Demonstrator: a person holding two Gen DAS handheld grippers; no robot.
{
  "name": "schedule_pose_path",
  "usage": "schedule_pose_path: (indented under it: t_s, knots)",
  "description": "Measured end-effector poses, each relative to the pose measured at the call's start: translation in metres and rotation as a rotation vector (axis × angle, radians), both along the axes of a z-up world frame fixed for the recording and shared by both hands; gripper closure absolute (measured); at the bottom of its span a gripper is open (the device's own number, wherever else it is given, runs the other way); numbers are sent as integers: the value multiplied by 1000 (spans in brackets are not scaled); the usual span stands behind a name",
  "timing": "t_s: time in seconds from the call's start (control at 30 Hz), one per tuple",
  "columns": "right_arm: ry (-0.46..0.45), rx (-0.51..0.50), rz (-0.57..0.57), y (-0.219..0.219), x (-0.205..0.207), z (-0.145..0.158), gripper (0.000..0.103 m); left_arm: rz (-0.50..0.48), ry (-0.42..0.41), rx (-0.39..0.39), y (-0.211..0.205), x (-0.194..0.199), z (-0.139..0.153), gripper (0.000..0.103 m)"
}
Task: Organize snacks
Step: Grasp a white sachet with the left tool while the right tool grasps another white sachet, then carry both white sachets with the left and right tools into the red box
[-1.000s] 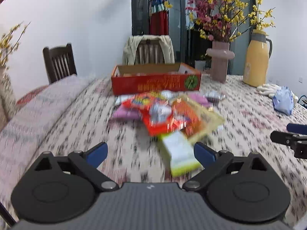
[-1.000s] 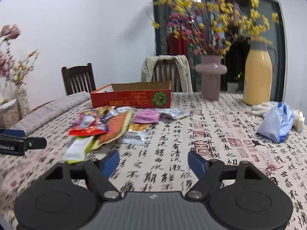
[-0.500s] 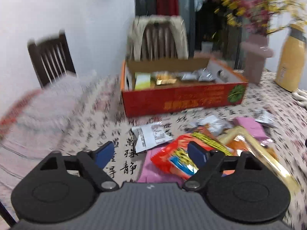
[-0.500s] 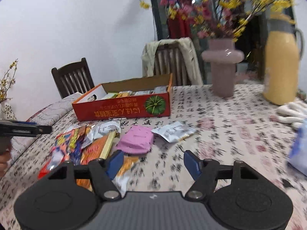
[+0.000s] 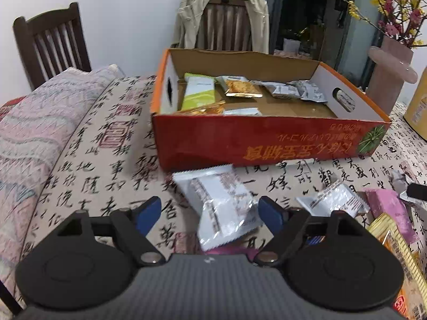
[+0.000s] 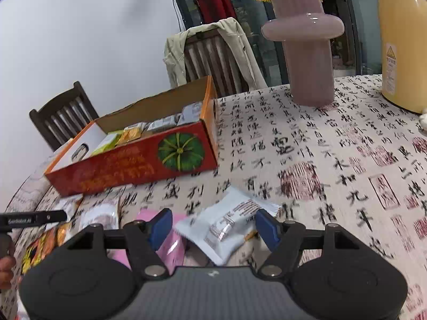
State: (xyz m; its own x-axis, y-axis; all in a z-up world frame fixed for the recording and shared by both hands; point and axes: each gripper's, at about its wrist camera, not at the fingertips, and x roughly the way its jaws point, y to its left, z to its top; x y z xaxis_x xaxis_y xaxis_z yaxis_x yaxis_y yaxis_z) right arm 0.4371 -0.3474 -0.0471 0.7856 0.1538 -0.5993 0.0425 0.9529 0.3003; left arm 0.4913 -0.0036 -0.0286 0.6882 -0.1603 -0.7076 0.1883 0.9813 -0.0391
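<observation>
Snack packets point(image 5: 224, 202) before red box point(image 5: 267, 138), vase point(image 6: 307, 48) beyond

**Both grippers carried forward to the snack pile; jaws narrowed**

I note the left gripper point(image 5: 209, 212) has travelled from the near table edge past the green bar and the red packets. It now hangs over a white snack packet point(image 5: 221, 205) just in front of the red cardboard box point(image 5: 267, 138), whose contents have come into view. Its jaws closed partway early in the move; the packet lies between the pads, no contact visible.

The right gripper point(image 6: 213, 225) advanced likewise, tilting. Its jaws narrowed slightly and now bracket a second white packet point(image 6: 226, 224), apparently untouched.
</observation>
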Motion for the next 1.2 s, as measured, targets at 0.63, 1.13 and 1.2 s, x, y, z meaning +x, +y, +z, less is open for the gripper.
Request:
schedule_pose_path:
  t_s: [0.63,1.13,1.2]
  knots:
    - [-7,-222,33,18,4,-1,65,81,-18,44,-10,-3,9,61]
    - [-141,-198,100,27,-163,44,65,76,-217,-35,-1,-207,66,61]
    - [-163,-201,102,30,-191,46,65,77,-226,-37,-3,-233,65,61]
